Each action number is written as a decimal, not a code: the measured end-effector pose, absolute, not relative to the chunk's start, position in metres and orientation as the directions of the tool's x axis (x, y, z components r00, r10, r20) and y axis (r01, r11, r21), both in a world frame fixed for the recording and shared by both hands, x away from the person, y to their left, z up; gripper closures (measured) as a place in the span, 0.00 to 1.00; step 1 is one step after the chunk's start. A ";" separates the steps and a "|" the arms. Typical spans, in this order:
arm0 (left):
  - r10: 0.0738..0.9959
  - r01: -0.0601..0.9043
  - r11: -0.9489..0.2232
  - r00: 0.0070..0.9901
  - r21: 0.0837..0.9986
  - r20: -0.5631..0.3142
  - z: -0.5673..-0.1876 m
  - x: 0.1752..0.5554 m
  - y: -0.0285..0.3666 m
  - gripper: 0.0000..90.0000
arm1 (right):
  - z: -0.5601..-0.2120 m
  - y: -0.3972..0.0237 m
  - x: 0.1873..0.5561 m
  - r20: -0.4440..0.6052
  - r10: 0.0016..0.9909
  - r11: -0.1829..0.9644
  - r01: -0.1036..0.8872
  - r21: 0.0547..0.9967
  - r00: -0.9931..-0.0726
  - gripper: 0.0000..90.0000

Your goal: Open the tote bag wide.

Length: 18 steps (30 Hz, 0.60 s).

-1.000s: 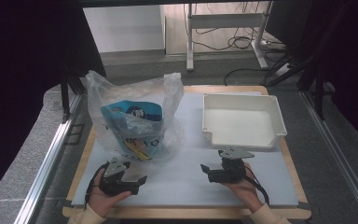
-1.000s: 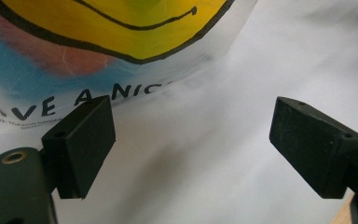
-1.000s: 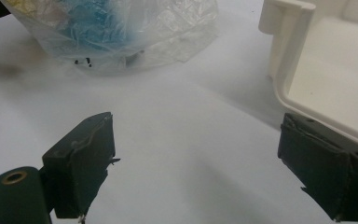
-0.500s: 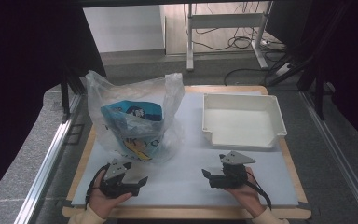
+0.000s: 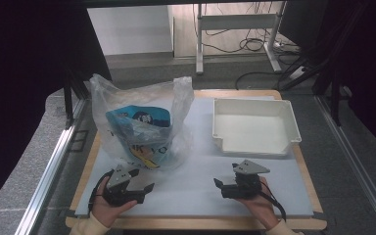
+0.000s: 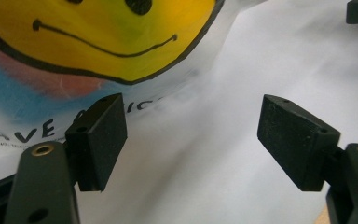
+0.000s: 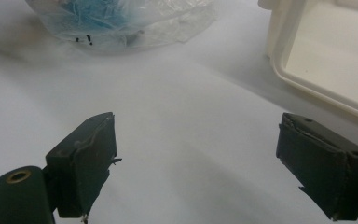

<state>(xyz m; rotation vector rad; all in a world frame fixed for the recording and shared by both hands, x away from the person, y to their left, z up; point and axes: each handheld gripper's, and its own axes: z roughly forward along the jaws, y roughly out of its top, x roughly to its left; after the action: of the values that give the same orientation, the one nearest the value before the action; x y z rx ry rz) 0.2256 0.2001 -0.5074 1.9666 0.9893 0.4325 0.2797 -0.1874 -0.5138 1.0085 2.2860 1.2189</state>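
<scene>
1. Two grippers rest low over the white mat (image 5: 191,196) at the near edge of the table, one in each of the person's hands.
2. Left gripper (image 5: 144,187): it sits at the near left, its jaws pointing toward the plastic bag (image 5: 139,122). The jaws stand apart with nothing between them but bare mat, and they have just been closing a little.
3. From the left gripper view, the bag's printed yellow smiley face (image 6: 107,32) lies just beyond the jaw tips, nearer the left jaw; no pad touches the plastic.
4. The bag stands on the left half of the mat, clear and crumpled, with blue packaging showing inside; its near edge comes just beside the left gripper.
5. Right gripper (image 5: 219,184): it sits at the near right, its jaws released and wide, holding nothing, pointing leftward across the mat.
6. From the right gripper view, the bag (image 7: 121,18) lies well ahead and apart from the jaws.
7. White tray (image 5: 293,132): it lies at the far right of the mat, beyond the right gripper and beside the bag.
</scene>
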 end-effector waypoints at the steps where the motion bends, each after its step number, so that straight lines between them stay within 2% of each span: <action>1: 0.776 0.473 -0.309 0.627 0.825 -0.069 -0.507 0.225 0.199 0.27 | -0.513 -0.188 0.279 0.017 0.732 0.374 0.422 0.826 -0.681 0.14; 5: 0.772 0.473 -0.315 0.632 0.823 -0.067 -0.506 0.225 0.199 0.28 | -0.513 -0.188 0.279 0.035 0.728 0.363 0.428 0.828 -0.684 0.14; 7: 0.774 0.480 -0.308 0.629 0.822 -0.077 -0.506 0.225 0.200 0.29 | -0.514 -0.190 0.282 0.114 0.716 0.314 0.464 0.829 -0.689 0.14; 9: 0.778 0.482 -0.301 0.623 0.823 -0.080 -0.504 0.224 0.202 0.29 | -0.514 -0.191 0.283 0.134 0.715 0.301 0.476 0.826 -0.686 0.14; 18: 0.782 0.466 -0.272 0.616 0.842 -0.089 -0.490 0.219 0.209 0.28 | -0.512 -0.195 0.284 0.093 0.718 0.319 0.445 0.837 -0.690 0.15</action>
<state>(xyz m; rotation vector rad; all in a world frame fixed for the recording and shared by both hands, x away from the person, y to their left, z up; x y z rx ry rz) 0.2191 0.2091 -0.4905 1.9230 0.9920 0.4338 0.2837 -0.1950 -0.5120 1.0464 2.2941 1.3102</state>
